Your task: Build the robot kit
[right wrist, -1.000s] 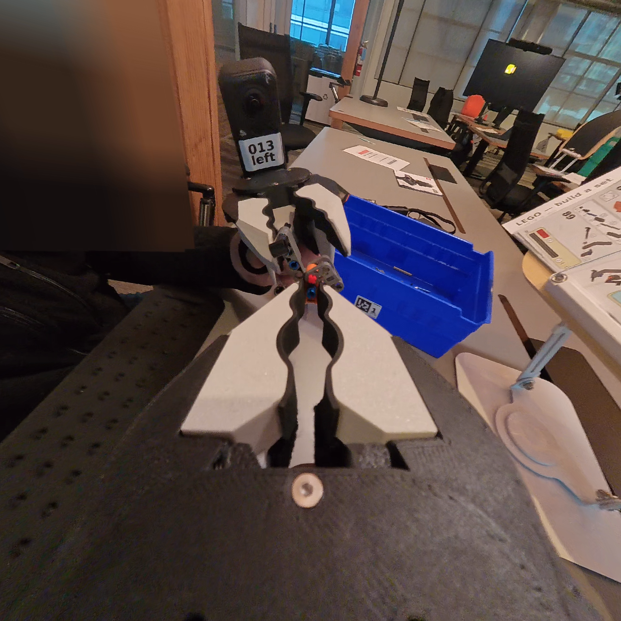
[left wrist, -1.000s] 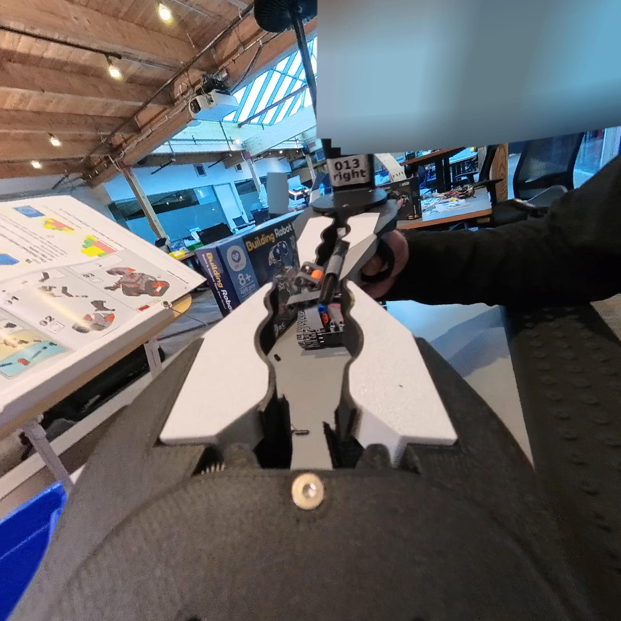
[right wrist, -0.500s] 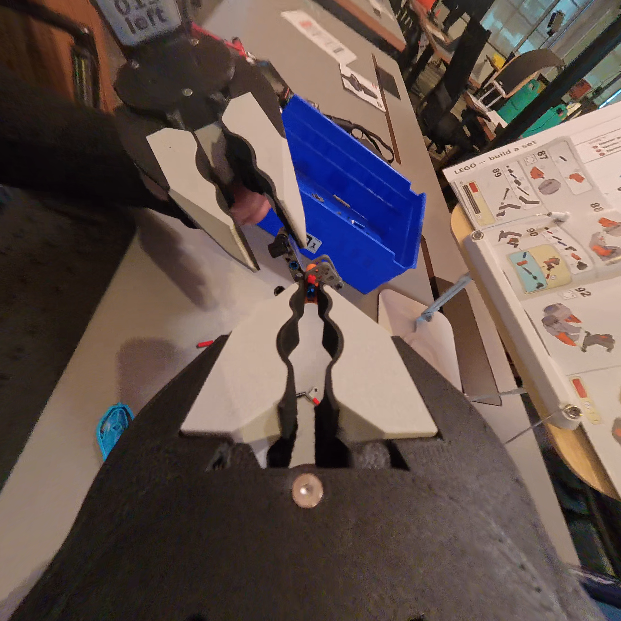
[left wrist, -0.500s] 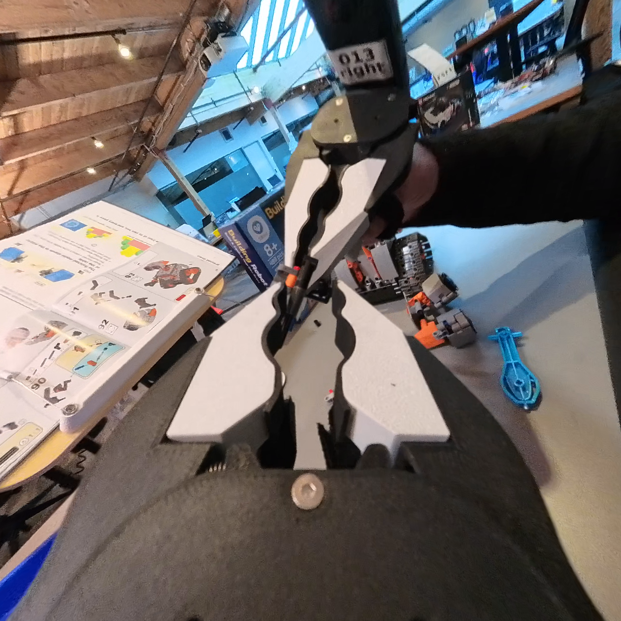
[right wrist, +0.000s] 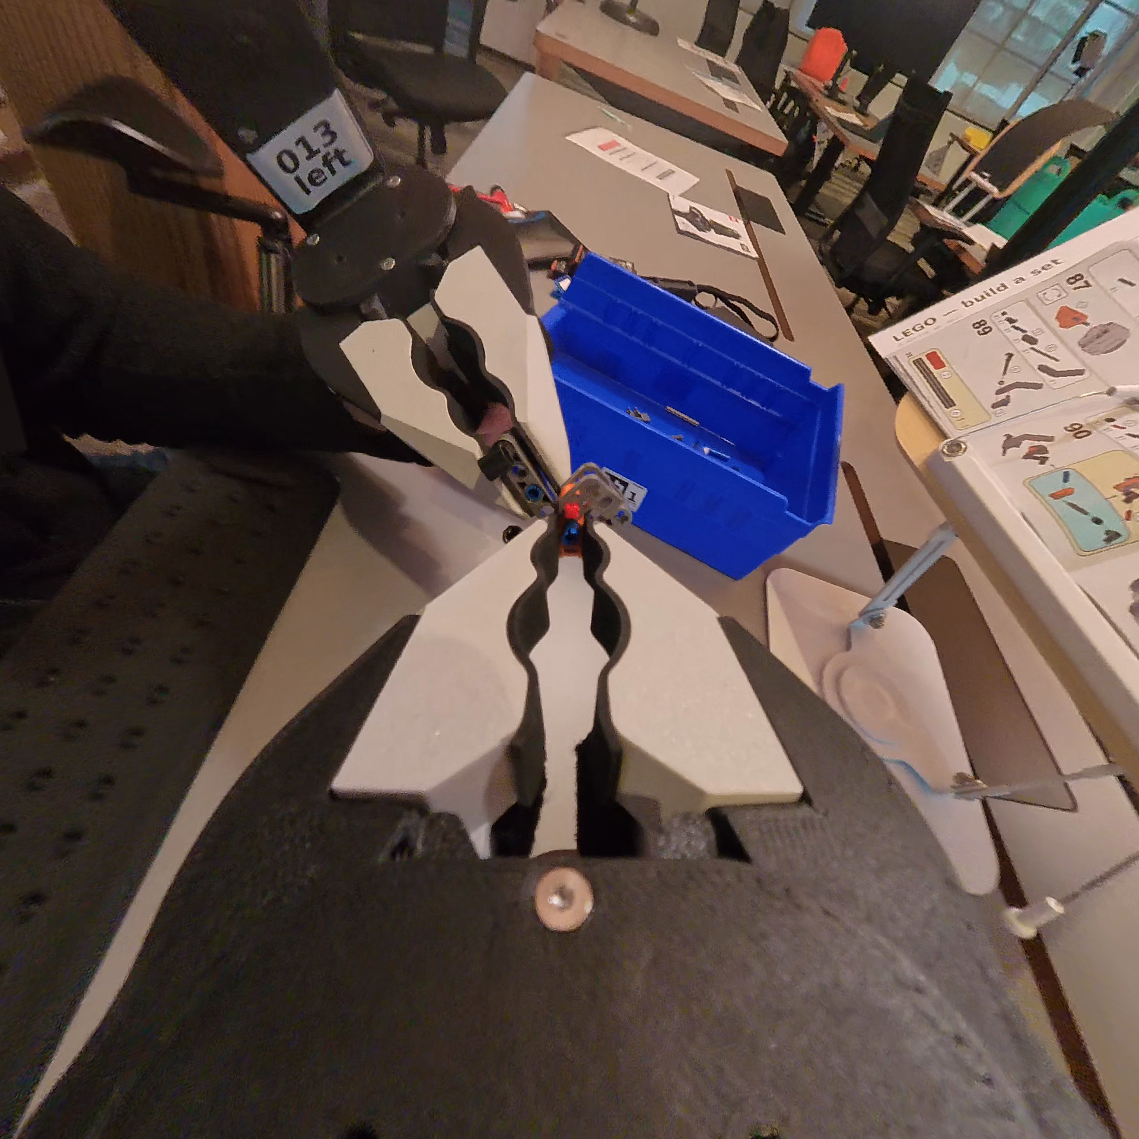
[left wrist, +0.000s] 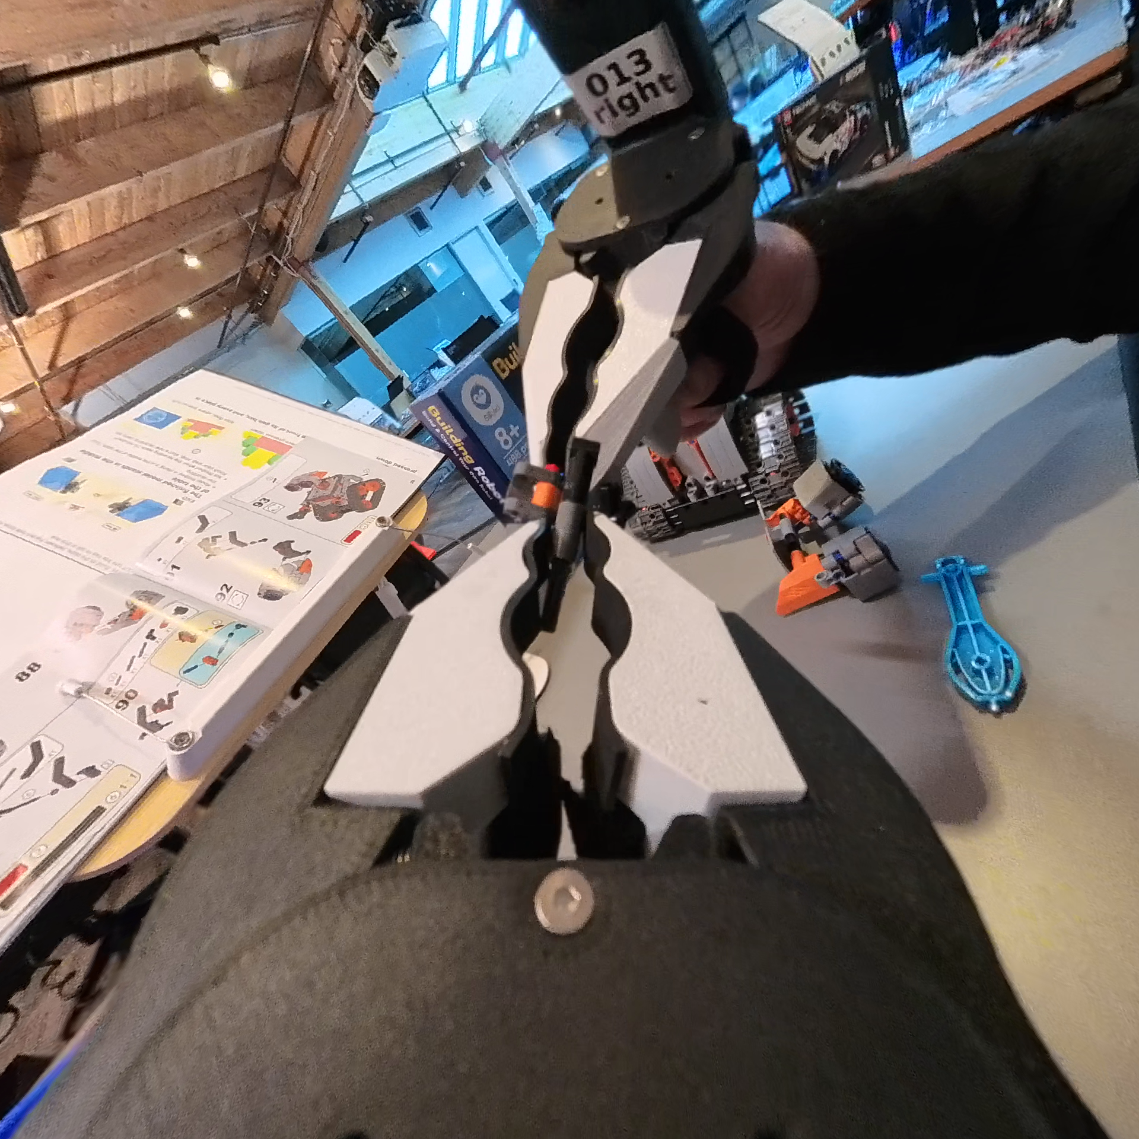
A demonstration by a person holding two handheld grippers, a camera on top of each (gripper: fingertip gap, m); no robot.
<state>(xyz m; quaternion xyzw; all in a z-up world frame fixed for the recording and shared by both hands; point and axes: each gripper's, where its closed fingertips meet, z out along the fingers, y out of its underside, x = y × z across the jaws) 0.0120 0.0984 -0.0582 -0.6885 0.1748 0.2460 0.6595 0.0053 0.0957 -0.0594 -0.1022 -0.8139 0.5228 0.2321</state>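
Tongs x2 | L clamped on 1 dark beam | R clamped on 1 grey-orange piece | 1 blue bin

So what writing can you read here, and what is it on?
I won't copy writing out; it stands on:
White label above the right hand-held gripper.
Pale label above the left hand-held gripper.
Dark blue box.
Open instruction booklet.
Sticker on blue bin: too small.

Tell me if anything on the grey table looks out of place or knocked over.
Mostly tidy. A bright blue plastic brick-separator tool lies loose on the grey table, apart from the orange-and-grey brick sub-assembly. Nothing looks spilled or broken.
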